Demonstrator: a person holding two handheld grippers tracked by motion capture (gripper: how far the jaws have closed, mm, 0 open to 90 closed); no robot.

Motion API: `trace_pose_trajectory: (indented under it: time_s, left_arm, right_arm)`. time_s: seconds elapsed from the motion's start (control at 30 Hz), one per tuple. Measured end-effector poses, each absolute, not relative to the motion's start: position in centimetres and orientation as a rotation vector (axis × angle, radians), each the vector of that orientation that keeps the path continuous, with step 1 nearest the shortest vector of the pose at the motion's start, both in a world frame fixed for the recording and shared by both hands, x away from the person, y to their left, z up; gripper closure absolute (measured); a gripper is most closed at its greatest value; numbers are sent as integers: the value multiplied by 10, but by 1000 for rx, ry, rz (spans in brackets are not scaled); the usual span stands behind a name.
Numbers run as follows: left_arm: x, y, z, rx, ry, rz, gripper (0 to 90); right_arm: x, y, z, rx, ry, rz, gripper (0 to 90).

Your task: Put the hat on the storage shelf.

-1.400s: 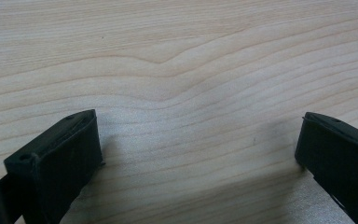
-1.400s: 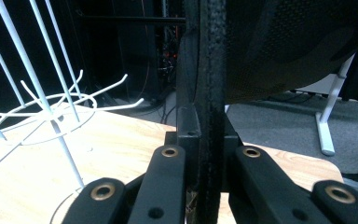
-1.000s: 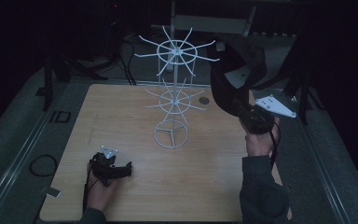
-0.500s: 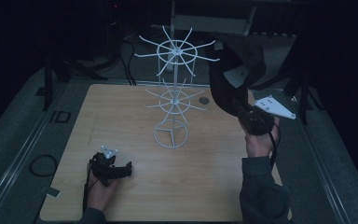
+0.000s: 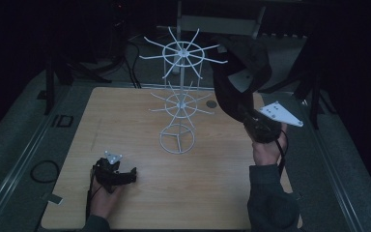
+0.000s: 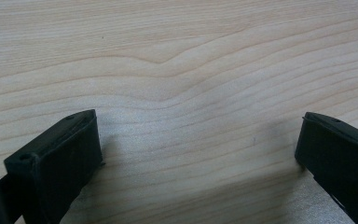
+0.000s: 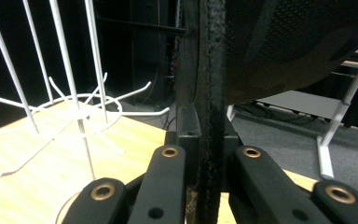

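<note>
the right gripper (image 5: 251,116) was raised over the right side of the table (image 5: 140,111), its jaws clamped on the edge of a black cap (image 5: 239,72). the cap hung in the air just beside the upper arms of a white wire rack (image 5: 179,96); whether they touched could not be told. in the right gripper view the cap's edge (image 7: 209,93) ran straight up between the jaws. the left gripper (image 5: 128,175) rested on the table near its front left, jaws wide apart over bare wood (image 6: 191,70).
</note>
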State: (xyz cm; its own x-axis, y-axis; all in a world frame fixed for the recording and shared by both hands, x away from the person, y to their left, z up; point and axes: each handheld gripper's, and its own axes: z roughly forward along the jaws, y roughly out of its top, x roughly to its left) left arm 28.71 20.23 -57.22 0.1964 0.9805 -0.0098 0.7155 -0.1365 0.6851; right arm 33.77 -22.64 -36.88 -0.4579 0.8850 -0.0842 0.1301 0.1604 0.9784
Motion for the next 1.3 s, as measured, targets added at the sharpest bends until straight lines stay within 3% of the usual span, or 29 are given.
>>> trace_pose_trajectory:
  time_s: [0.93,1.2,1.27,1.3]
  left_arm:
    - [287,202,-572,1915,1578,614,2]
    - [287,202,-572,1917,1577,612,2]
    - [287,202,-572,1916,1577,614,2]
    - [287,202,-572,1918,1577,615,2]
  right_arm:
    - [341,-207,-392,842,1843,1169,836]
    - [342,-198,-397,763,1904,1081,772]
    - [342,-197,-398,757,1914,1101,725]
    - [342,-196,-397,751,1928,1122,657]
